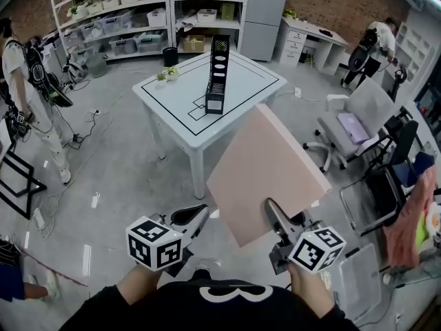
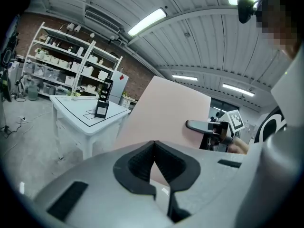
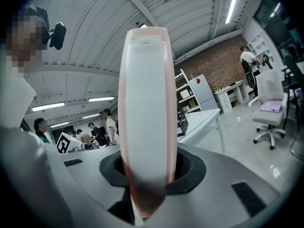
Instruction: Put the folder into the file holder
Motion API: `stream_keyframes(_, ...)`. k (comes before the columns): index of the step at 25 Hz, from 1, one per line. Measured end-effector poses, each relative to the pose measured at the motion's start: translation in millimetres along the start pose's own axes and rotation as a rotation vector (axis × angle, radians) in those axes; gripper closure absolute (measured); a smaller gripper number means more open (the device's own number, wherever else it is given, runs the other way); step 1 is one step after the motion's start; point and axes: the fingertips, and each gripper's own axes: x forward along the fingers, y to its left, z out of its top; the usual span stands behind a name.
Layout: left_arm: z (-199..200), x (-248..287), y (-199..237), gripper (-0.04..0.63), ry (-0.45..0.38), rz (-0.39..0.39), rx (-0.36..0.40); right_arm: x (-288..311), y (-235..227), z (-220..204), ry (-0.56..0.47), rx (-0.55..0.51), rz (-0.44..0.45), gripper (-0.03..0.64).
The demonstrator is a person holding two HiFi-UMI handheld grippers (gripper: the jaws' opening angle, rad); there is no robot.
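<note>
A large pale pink folder (image 1: 265, 171) hangs in the air in front of me, tilted, and my right gripper (image 1: 270, 207) is shut on its near lower edge. In the right gripper view the folder (image 3: 145, 103) stands edge-on between the pads (image 3: 187, 172). My left gripper (image 1: 198, 214) is shut and empty, just left of the folder and not touching it; its own view shows the folder (image 2: 166, 113) and the right gripper (image 2: 199, 125) beyond its closed pads (image 2: 137, 163). The black file holder (image 1: 218, 74) stands upright on the white table (image 1: 255, 74) ahead, well beyond both grippers.
A small potted plant (image 1: 169, 73) sits at the table's far left corner. An office chair (image 1: 358, 123) stands right of the table, with more chairs behind it. Shelving (image 1: 124, 12) lines the back wall. People stand at the left (image 1: 27, 81) and far right (image 1: 379, 40).
</note>
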Motion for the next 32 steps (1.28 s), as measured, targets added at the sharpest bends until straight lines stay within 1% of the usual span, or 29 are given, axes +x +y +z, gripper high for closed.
stream_keyframes(5,31,10,55,0.589,-0.014,0.001,0.009,58,-5,17,-0.005,-0.011,-0.017,0.48)
stream_keyframes(9,47,12,88,0.589,-0.019,0.001,0.017,91,-3,29,-0.019,-0.019,-0.032,0.48)
stream_keyframes(14,61,10,113,0.589,-0.026,0.014,0.036,112,-3,39,-0.04,-0.024,-0.045,0.48)
stream_keyframes(19,66,22,131,0.589,-0.014,0.024,0.043,134,-14,47,-0.048,-0.021,-0.041,0.48)
stream_keyframes(26,90,59,176,0.589,-0.001,0.057,0.027,192,-46,72,-0.051,-0.005,-0.012,0.48)
stream_keyframes(32,135,106,229,0.589,-0.008,0.086,0.024,254,-82,117,-0.07,-0.008,0.022,0.48)
